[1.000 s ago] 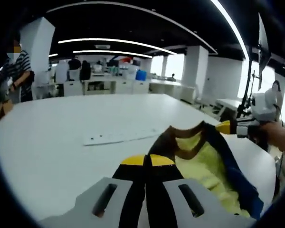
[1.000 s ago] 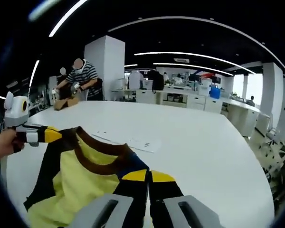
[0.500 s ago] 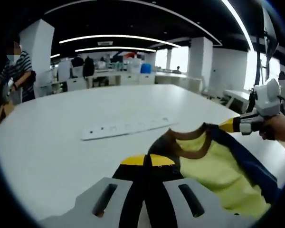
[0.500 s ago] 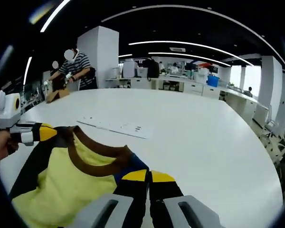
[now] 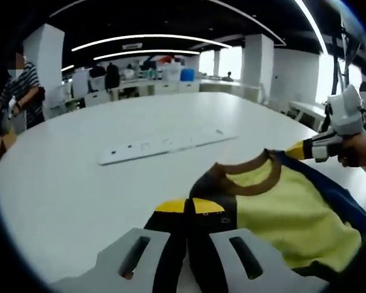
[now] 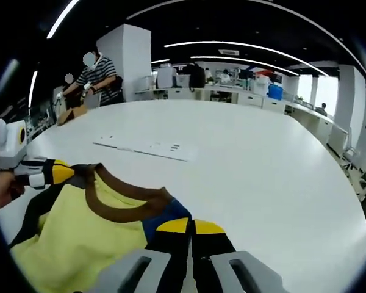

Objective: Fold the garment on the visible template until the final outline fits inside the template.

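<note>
Two grippers held the garment between them, one at each shoulder. In the left gripper view the left gripper (image 5: 190, 207) had its yellow-tipped jaws pressed together on the dark shoulder edge of the garment (image 5: 290, 213), which spread away to the right of the jaws as a yellow panel with a brown neckband and navy sleeves. Across that cloth, further right and a little beyond the jaw tips, the right gripper (image 5: 297, 149) pinched the opposite shoulder, with a person's hand (image 5: 360, 150) wrapped round its handle. Ahead of the jaws and slightly left, a flat white template (image 5: 165, 144) with small marks lay on the white table (image 5: 61, 183), apart from the garment.

In the right gripper view the right gripper's jaws were likewise closed on the navy shoulder right at their tips, the garment (image 6: 79, 226) hanging and spreading to the left of them. At the far left of that cloth the left gripper (image 6: 60, 173) clamped the other shoulder. The template (image 6: 145, 148) lay beyond the jaws, ahead and left, clear of the neckband, and the table (image 6: 274, 177) stretched on past it.

Far beyond, at the table's far edge, a person in a striped shirt (image 6: 100, 82) stood by a white column; desks and ceiling lights lay further back
</note>
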### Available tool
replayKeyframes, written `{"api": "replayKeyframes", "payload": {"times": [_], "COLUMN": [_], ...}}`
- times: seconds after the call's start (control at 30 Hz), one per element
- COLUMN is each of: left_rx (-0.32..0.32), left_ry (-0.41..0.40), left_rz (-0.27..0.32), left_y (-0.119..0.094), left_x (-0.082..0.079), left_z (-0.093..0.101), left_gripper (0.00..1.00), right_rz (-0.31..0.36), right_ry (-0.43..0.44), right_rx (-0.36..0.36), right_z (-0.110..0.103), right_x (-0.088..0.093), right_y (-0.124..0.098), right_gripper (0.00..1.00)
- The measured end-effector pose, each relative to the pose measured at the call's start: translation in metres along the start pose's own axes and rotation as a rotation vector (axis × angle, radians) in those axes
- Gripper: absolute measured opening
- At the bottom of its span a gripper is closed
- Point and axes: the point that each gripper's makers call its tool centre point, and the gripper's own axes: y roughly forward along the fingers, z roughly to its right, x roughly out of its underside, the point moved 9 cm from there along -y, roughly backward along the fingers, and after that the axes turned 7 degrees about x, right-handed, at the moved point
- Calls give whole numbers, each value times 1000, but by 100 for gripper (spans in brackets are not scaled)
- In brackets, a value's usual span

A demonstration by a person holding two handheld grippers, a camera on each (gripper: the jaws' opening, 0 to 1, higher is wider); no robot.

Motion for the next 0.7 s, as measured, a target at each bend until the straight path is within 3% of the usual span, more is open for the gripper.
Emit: {"api": "replayKeyframes", "payload": {"times": [0.13, 0.23, 0.37, 0.7], "left_rx": [-21, -45, -29, 38], "left_ry": [22, 77, 63, 53], "left_rz": [-8, -12, 0, 56], "left_y": [-3, -7, -14, -36], "left_x": [-2, -5, -9, -19], "left_z": [-1, -2, -1, 9], "left_gripper": [6, 18, 29, 62], "right_rz": [3, -1, 10, -31], "right_ry": [9, 10, 18, 49], "right_rx": [-13, -23, -50, -185], "right_z": [1, -1, -7, -25], "right_x": [-2, -1, -5, -6], "right_y": [-2, -5, -14, -43], "right_gripper": [1, 14, 23, 59]}}
